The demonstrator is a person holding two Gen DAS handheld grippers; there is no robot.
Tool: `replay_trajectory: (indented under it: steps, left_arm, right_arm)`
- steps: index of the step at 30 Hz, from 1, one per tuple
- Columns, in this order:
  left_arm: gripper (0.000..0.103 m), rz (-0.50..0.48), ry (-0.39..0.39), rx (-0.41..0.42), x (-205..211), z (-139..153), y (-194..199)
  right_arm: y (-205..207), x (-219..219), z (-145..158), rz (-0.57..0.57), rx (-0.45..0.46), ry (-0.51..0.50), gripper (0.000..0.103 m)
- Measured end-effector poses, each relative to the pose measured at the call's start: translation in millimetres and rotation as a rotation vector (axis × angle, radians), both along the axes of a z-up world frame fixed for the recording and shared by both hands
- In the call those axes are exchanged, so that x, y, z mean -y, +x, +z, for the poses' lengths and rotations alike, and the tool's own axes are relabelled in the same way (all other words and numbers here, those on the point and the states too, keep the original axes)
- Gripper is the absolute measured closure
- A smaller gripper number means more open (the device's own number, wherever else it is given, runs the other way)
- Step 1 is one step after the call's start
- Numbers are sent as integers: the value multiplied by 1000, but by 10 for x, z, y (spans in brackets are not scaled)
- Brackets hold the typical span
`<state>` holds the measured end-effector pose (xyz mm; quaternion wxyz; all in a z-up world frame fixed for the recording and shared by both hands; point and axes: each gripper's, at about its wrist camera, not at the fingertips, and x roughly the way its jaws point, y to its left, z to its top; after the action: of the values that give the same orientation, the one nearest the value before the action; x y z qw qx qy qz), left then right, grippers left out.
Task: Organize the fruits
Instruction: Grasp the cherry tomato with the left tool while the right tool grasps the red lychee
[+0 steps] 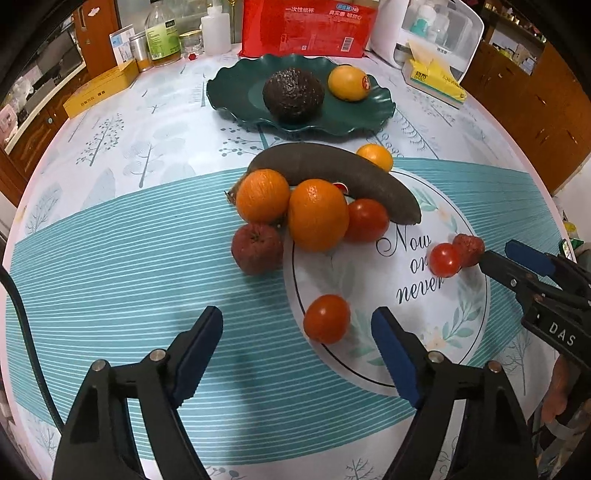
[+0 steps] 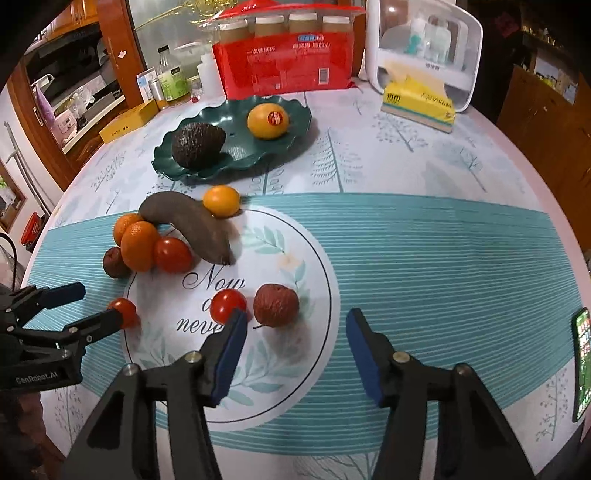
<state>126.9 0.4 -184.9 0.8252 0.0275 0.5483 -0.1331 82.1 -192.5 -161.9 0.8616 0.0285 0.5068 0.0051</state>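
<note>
A green plate [image 1: 229,88] with a wavy edge sits at the far side of the round table [image 1: 110,258]. On the plate lie a dark bumpy avocado [image 1: 293,95] and a yellow fruit [image 1: 348,82] with a red sticker, side by side but not touching. Just in front of the plate, on the tablecloth, is a bunch of fruit. A long brown banana [image 1: 332,173] curves across it, with a small yellow-orange fruit [image 1: 375,156] at its far side. Two oranges [image 1: 317,214] touch each other in front of the banana, a big red tomato [image 1: 367,219] sits to their right, and a dark red wrinkly fruit [image 1: 256,248] sits at their near left. Farther from the plate, on the white circle with words, a small tomato [image 1: 445,259] and another wrinkly red fruit [image 1: 468,249] touch each other. One more tomato [image 1: 327,318] lies alone, nearest to the left gripper [image 1: 297,325]. That gripper hangs over the table with its jaws wide apart and nothing in them; the lone tomato is just ahead, between the blue pads. The right gripper [image 2: 295,325] also has its jaws wide and holds nothing. Its left pad is right by the small tomato, and the wrinkly fruit sits just ahead between its pads. Behind the plate stand a red packet [image 1: 306,27], bottles [image 1: 162,37] and a yellow tissue box [image 1: 434,79].
</note>
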Motion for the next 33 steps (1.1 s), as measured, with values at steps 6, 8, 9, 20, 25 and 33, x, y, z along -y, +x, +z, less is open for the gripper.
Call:
replay_trajectory:
  steps: [6, 8, 9, 20, 25, 33]
  left_arm:
    - [39, -22, -2, -29, 65, -63, -2]
    - [49, -30, -7, -45, 99, -95, -4]
    - [51, -32, -9, -49, 109, -102, -9]
    - [78, -47, 3, -35, 198, -111, -19]
    - [79, -43, 15, -59, 195, -98, -3]
    - [79, -55, 4, -33, 253, 298, 72]
  right_arm:
    - [89, 30, -87, -3, -19, 21, 48]
    - [120, 26, -112, 1, -25, 21, 48]
    - [130, 22, -122, 4, -26, 20, 48]
    - [224, -85, -199, 68, -41, 68, 72]
    - [200, -52, -170, 58, -31, 88, 73]
    - [125, -139, 209, 85, 29, 70, 73]
